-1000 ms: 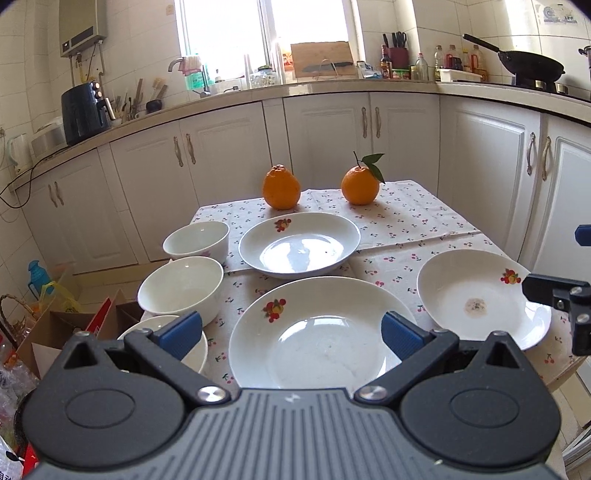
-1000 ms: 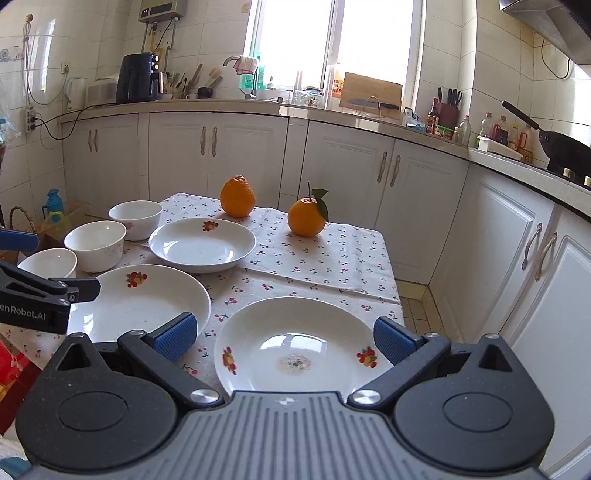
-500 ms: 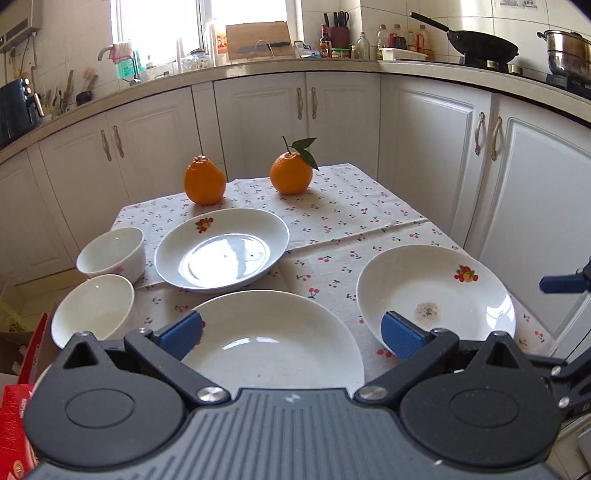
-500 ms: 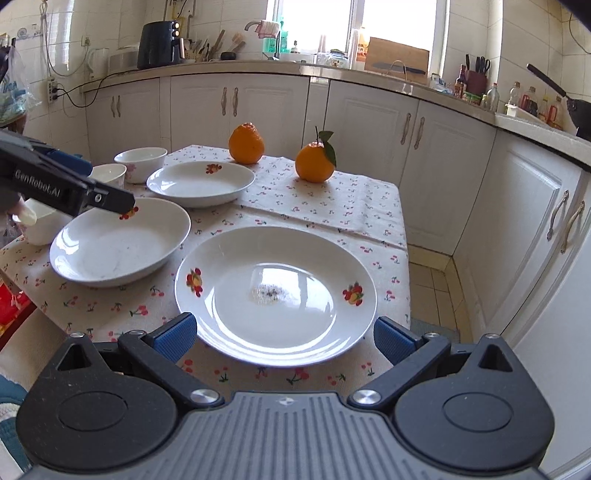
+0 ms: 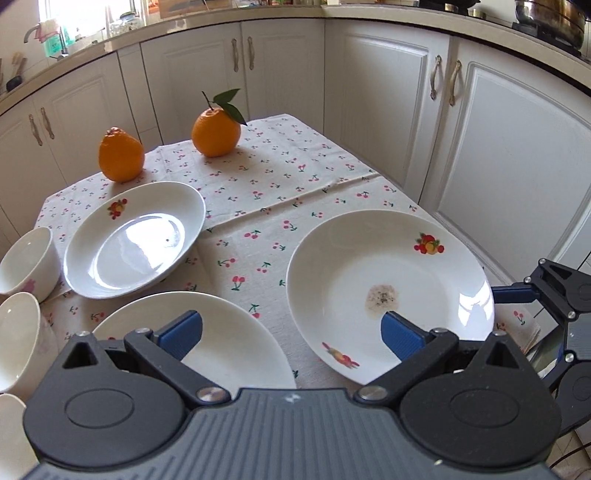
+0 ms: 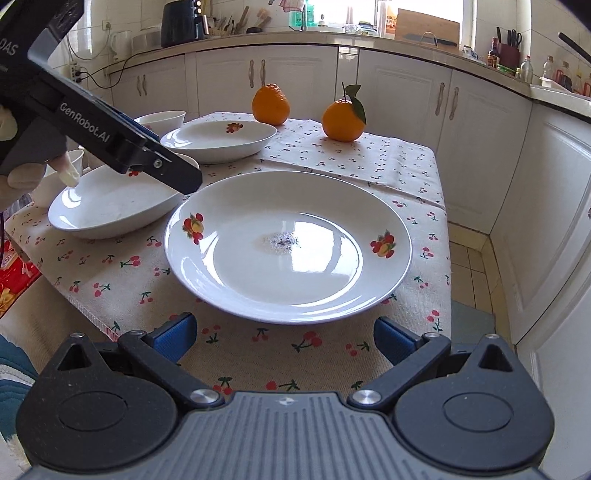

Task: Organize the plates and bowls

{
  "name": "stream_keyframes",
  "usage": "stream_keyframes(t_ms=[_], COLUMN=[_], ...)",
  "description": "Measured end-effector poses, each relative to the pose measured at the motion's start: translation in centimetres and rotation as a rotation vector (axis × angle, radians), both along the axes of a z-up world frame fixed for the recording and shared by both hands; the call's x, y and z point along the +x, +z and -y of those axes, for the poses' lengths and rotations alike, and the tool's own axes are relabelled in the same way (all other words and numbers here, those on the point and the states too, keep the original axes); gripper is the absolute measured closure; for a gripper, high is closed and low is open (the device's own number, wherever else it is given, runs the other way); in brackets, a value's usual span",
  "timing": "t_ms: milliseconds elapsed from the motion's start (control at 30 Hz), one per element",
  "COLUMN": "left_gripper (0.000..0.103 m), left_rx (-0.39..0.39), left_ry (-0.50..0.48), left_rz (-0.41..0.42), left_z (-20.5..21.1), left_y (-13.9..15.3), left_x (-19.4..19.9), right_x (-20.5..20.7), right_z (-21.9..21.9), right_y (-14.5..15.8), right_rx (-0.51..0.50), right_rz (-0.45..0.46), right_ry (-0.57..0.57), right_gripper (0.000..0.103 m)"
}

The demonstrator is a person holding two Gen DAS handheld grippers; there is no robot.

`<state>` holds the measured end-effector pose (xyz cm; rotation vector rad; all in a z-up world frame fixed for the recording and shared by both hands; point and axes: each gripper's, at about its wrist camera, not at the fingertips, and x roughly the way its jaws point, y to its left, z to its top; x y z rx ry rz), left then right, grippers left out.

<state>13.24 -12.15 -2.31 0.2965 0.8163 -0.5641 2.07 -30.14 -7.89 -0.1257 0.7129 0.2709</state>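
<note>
A kitchen of white cabinets surrounds a counter under a cherry-print cloth. On it sit three plates: a speckled plate nearest the right edge, a deeper plate left of it, a third plate behind. Three bowls line the left edge; two oranges stand at the back. Left gripper and right gripper jaws are spread, holding nothing.

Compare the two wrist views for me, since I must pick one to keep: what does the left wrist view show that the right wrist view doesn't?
Left wrist only: a large steel pot on the counter.
Right wrist only: a black air fryer, a wooden cutting board, and the gloved hand holding the left gripper.
Both: the stained white fruit-print plate, the leafed orange, the knobbly orange, and the cherry-print tablecloth.
</note>
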Motion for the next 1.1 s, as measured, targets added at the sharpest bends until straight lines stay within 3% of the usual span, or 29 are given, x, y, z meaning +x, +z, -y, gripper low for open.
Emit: stream_keyframes(t_ms=[167, 500, 667, 900, 1100], left_gripper=[0.002, 0.004, 0.013, 0.034, 0.036], left_rx=[0.022, 0.052, 0.057, 0.076, 0.056], left_ry=[-0.049, -0.126, -0.148, -0.178, -0.191], left_rz=[-0.060, -0.152, -0.206, -0.280, -0.314], left_z=[2.0, 5.0, 6.0, 6.6, 6.5], left_y=[-0.6, -1.9, -2.5, -3.5, -3.6], left_x=[1.9, 5.3, 7.0, 8.5, 9.1], right_x=[0.8, 1.2, 1.5, 2.1, 2.3], right_z=[0.6, 1.9, 2.3, 2.4, 2.2], right_y=[-0.5, -0.9, -1.0, -1.0, -0.9], right_rx=[0.038, 0.043, 0.040, 0.041, 0.025], right_rz=[-0.035, 0.006, 0.022, 0.025, 0.020], right_ry=[0.056, 0.088, 0.100, 0.146, 0.168], right_gripper=[0.000, 0.000, 0.000, 0.000, 0.000])
